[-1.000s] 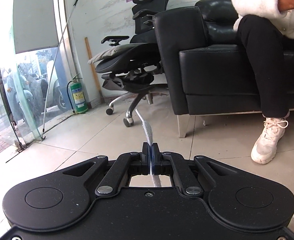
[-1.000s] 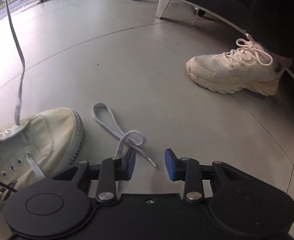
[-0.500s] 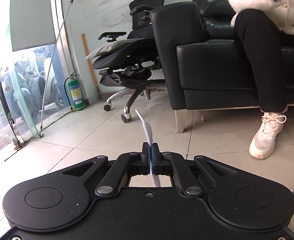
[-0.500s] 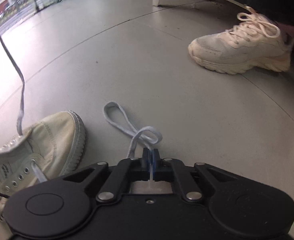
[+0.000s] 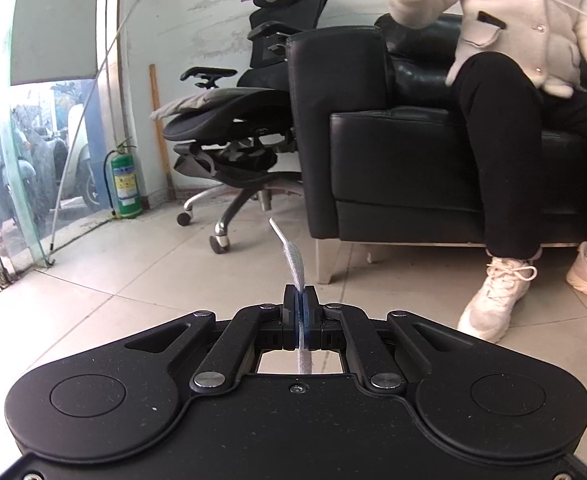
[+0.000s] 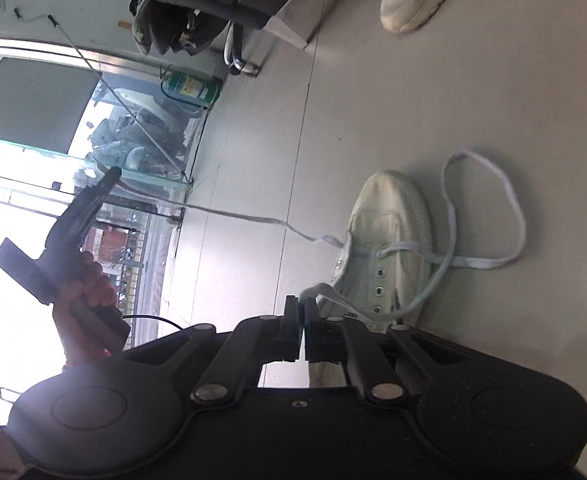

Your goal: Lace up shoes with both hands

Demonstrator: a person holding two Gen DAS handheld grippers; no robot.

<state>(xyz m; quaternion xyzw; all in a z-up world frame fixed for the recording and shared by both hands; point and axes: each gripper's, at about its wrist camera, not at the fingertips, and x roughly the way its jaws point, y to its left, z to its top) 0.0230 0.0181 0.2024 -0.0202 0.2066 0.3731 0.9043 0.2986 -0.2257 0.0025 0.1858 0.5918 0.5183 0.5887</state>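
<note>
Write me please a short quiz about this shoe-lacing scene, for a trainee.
1. True or false: the left claw is shut on the flat grey shoelace.
2. The cream canvas sneaker lies on: A) a black sofa, B) the grey tiled floor, C) an office chair.
3. Fill in: the cylindrical fire extinguisher by the wall is coloured ___.

Key: 1 true; 2 B; 3 green.

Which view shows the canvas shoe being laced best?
The right wrist view. It shows the canvas shoe on the floor, sideways in the rolled picture, with its eyelets and the lace looping beside it. The left wrist view shows no shoe being laced, only a lace end pinched in the left gripper.
</note>
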